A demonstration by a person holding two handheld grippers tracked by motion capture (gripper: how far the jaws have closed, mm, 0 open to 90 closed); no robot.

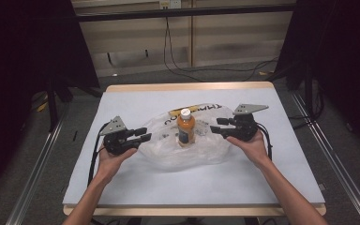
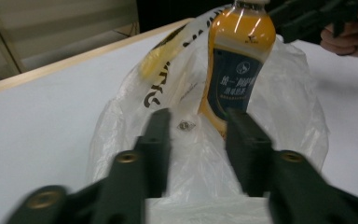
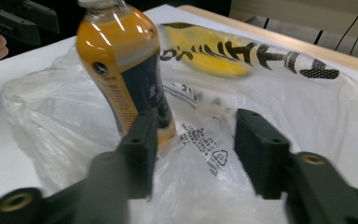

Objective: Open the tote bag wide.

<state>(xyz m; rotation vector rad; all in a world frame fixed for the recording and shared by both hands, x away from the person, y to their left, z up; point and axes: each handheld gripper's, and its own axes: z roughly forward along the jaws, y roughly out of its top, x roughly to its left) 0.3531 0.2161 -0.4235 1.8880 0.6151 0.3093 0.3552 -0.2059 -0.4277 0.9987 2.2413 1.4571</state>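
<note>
Nearest the high view's camera: two forearms entering from the bottom edge, each hand gripping a black gripper. Left gripper (image 1: 143,134) sits at the left edge of the plastic bag (image 1: 168,152), jaws pointing right toward the bottle (image 1: 186,127). Right gripper (image 1: 217,125) sits at the bag's right edge, jaws pointing left toward the same bottle.

Bottle: upright, orange liquid, white cap, dark label. It stands on the crumpled translucent bag, roughly mid-tabletop (image 1: 136,183), between the two grippers and apart from both.

Bag: lies flat and wrinkled on the white tabletop; black lettering and a yellow patch along its far edge.

Left gripper view: jaws parted to a moderate gap, nothing between the pads; bag film lies beyond and below them, bottle farther off, upper right of centre. The other gripper and hand appear at top right.

Right gripper view: jaws likewise parted, empty; bottle stands beyond the left-hand jaw, not gripped. Printed recycling mark on the bag film visible between the jaws.
</note>
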